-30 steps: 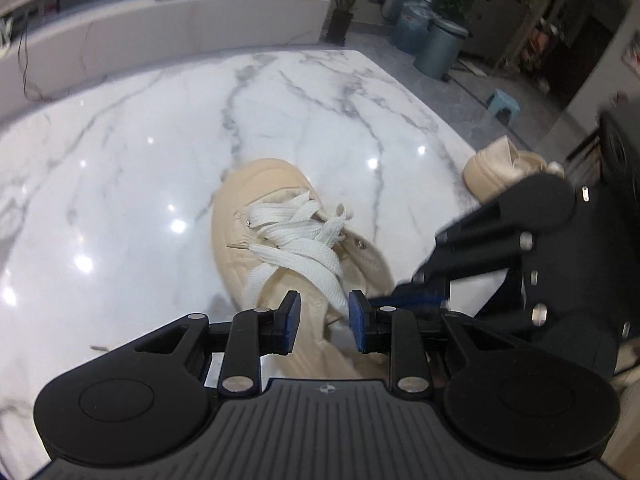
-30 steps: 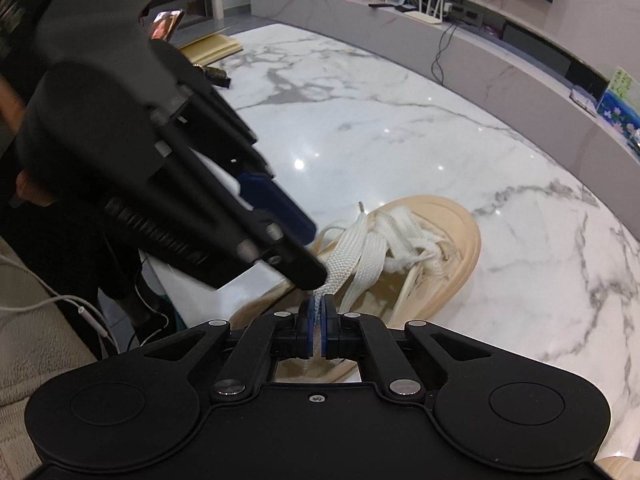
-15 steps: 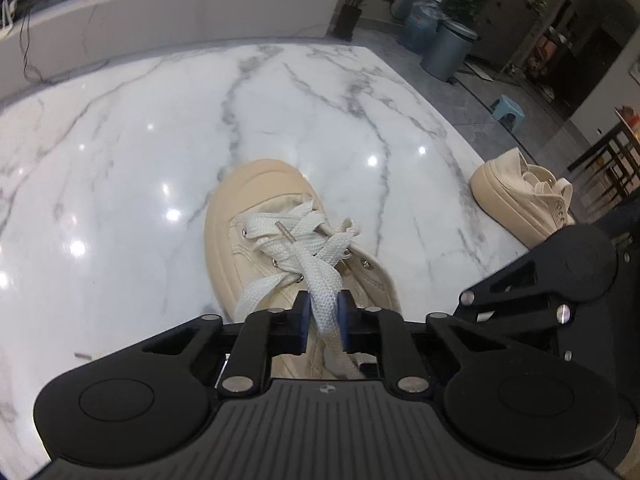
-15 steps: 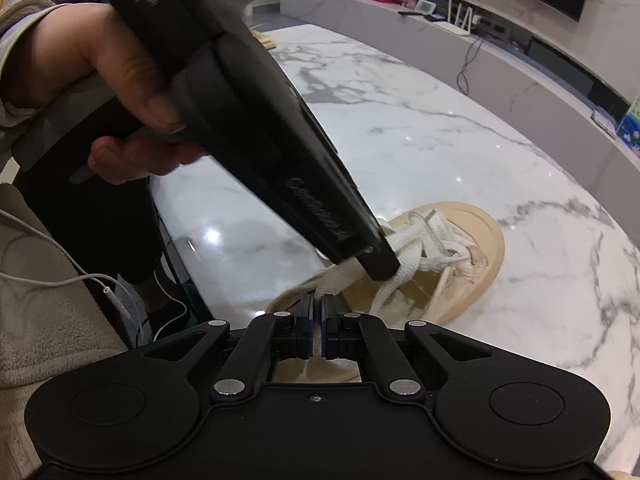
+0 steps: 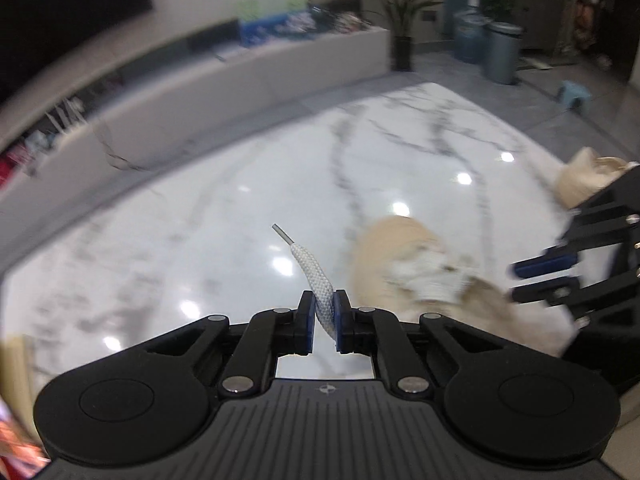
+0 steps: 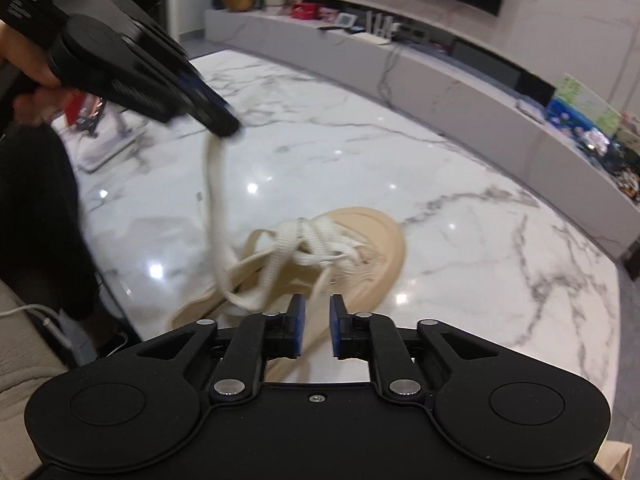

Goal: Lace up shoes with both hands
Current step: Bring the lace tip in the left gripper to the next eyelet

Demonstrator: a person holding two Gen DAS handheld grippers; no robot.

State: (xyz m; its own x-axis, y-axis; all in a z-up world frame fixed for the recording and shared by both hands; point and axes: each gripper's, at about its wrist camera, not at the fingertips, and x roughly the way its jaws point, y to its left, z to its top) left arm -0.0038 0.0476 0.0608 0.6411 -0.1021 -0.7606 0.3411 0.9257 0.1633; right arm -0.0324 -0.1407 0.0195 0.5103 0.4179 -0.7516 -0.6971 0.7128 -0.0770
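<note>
A beige shoe (image 6: 372, 236) with white laces lies on the marble table (image 6: 480, 240); it shows blurred in the left wrist view (image 5: 404, 256). My left gripper (image 5: 323, 312) is shut on the white lace end (image 5: 314, 276), whose metal tip (image 5: 282, 234) points up. In the right wrist view the left gripper (image 6: 224, 124) is lifted up and to the left of the shoe, with the lace (image 6: 214, 200) stretched down to the eyelets. My right gripper (image 6: 317, 320) is open just above the shoe's side, nothing between its fingers; it shows at the right edge (image 5: 548, 276).
A second beige shoe (image 5: 584, 176) sits at the table's right edge. A small stand (image 6: 104, 136) rests near the left table edge beside a person's hand (image 6: 28, 76). A long low counter (image 6: 480, 76) runs behind the table.
My left gripper has pulled the lace end up and away to the left of the shoe. My right gripper has let go of the lace and opened.
</note>
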